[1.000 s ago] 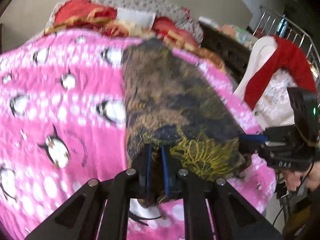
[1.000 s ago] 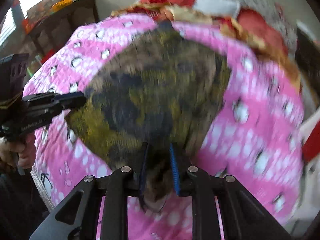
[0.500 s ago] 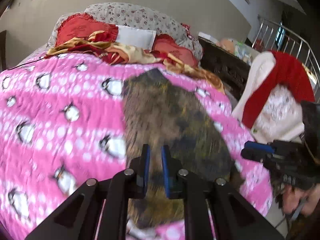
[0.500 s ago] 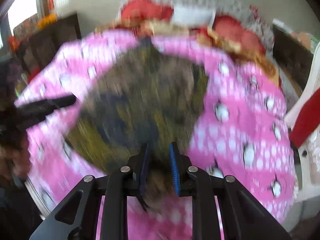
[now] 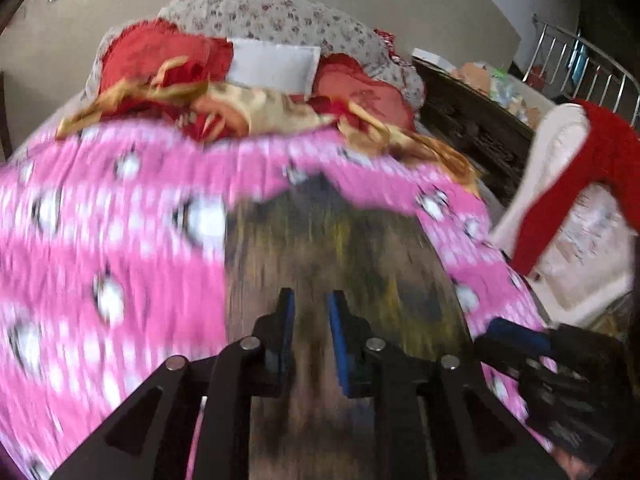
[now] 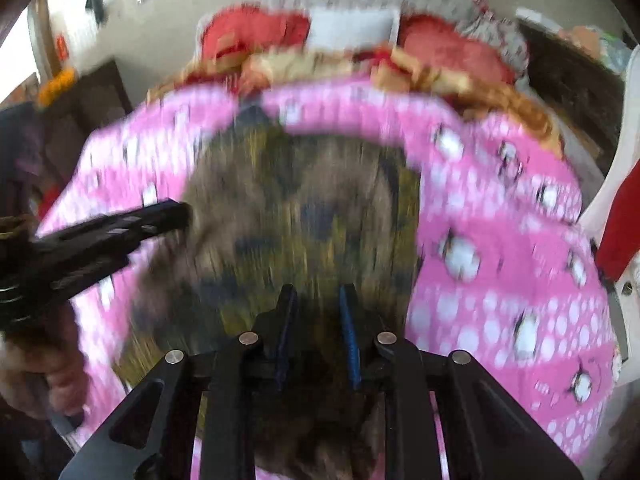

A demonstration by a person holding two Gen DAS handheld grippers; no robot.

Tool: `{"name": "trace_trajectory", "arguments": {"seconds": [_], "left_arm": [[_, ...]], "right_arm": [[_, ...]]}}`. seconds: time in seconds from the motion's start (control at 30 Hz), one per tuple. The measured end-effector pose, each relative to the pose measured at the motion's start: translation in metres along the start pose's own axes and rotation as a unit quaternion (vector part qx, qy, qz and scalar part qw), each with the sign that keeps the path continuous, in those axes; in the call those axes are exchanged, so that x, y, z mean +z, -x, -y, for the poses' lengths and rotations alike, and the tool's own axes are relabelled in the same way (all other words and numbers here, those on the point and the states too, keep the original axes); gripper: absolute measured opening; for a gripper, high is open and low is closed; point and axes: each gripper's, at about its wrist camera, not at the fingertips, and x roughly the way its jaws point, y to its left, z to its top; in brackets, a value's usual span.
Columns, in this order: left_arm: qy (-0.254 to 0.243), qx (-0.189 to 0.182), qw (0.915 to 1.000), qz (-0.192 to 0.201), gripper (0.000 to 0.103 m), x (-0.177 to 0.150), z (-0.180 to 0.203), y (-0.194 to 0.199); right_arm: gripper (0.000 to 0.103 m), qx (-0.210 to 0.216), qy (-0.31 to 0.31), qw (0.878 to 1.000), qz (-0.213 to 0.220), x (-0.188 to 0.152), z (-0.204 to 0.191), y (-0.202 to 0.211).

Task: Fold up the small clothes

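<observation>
— What does the left wrist camera show?

— A brown, olive-yellow and black patterned small garment (image 5: 340, 264) stretched along a pink blanket printed with white penguins (image 5: 100, 240), which covers a bed. The cloth runs from a narrow tip near the blanket's far edge down to the near edge, where it passes between the blue-padded fingers (image 5: 338, 336) of the left gripper (image 5: 311, 340). The jaws stand at a narrow gap with fabric lying in it, but motion blur keeps me from telling whether the pads actually pinch it.

— Anything else there?

— The right gripper (image 5: 516, 340) reaches in from the right, its blue tips at the garment's right edge near the blanket's near right corner. Past the far edge lie red and gold crumpled fabrics (image 5: 224, 108) against a grey floral pillow (image 5: 280, 16). A white chair draped with a red cloth (image 5: 592, 184) stands beside the bed's right side.

— And the right wrist camera?

— Heavier blur. The same garment (image 6: 304, 216) spreads broad across the middle of the blanket (image 6: 500, 240), its near end hanging between the right gripper's (image 6: 318, 336) blue pads (image 6: 350, 340). Again a narrow opening with cloth inside — grip or no grip, I cannot tell. The left gripper (image 6: 172, 216) comes in from the left, tips touching the garment's left edge, held by a hand (image 6: 44, 380) at the lower left.
</observation>
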Motion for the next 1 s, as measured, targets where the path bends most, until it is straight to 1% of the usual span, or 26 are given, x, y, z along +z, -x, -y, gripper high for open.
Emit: {"name": "trace_trajectory", "arguments": {"seconds": [0.07,0.13,0.2,0.23,0.27,0.33,0.4,0.43,0.47,0.5,0.6,0.7,0.77,0.93,1.0], "left_arm": [[0.009,0.001,0.9999,-0.008,0.018,0.024,0.004,-0.021],[0.007,0.020,0.9997,-0.009,0.018,0.035,0.009,-0.040],[0.006,0.031,0.9994,-0.014,0.018,0.040,0.008,-0.057],[0.002,0.038,0.9992,-0.014,0.018,0.040,0.009,-0.063],[-0.001,0.042,0.9990,-0.015,0.019,0.039,0.010,-0.067],[-0.005,0.044,0.9989,-0.015,0.019,0.036,0.008,-0.075],[-0.001,0.039,0.9992,-0.013,0.019,0.033,0.004,-0.080],[0.001,0.038,0.9992,-0.011,0.019,0.032,0.003,-0.081],[0.001,0.038,0.9993,-0.007,0.019,0.031,0.002,-0.082],[-0.004,0.042,0.9991,-0.002,0.019,0.028,0.003,-0.083],[-0.030,0.060,0.9976,0.017,0.019,0.018,0.010,-0.084],[-0.033,0.067,0.9969,0.023,0.019,0.016,0.011,-0.086],[-0.034,0.068,0.9967,0.028,0.019,0.015,0.011,-0.086],[-0.026,0.057,0.9975,0.031,0.019,0.015,0.007,-0.087],[-0.025,0.058,0.9975,0.032,0.019,0.014,0.007,-0.087]], "right_arm": [[0.008,-0.012,-0.032,0.999,0.031,0.023,-0.003,0.000],[0.013,-0.032,-0.075,0.995,0.048,0.044,-0.005,-0.014],[0.014,-0.050,-0.102,0.992,0.046,0.057,-0.007,-0.032],[0.014,-0.066,-0.110,0.991,0.043,0.062,-0.009,-0.046],[0.014,-0.086,-0.102,0.990,0.043,0.064,-0.012,-0.058],[0.014,-0.109,-0.086,0.990,0.038,0.062,-0.013,-0.078],[0.014,-0.104,-0.086,0.991,0.016,0.053,-0.005,-0.101],[0.015,-0.097,-0.090,0.991,0.021,0.048,-0.002,-0.103],[0.019,-0.091,-0.090,0.991,0.029,0.044,0.000,-0.102],[0.020,-0.092,-0.086,0.991,0.035,0.041,-0.001,-0.101],[0.020,-0.105,-0.071,0.991,0.043,0.036,-0.007,-0.101],[0.021,-0.117,-0.062,0.990,0.048,0.033,-0.013,-0.100],[0.021,-0.118,-0.061,0.990,0.047,0.034,-0.013,-0.101],[0.022,-0.087,-0.086,0.991,0.051,0.033,-0.002,-0.103],[0.022,-0.083,-0.092,0.991,0.053,0.033,0.000,-0.104]]}}
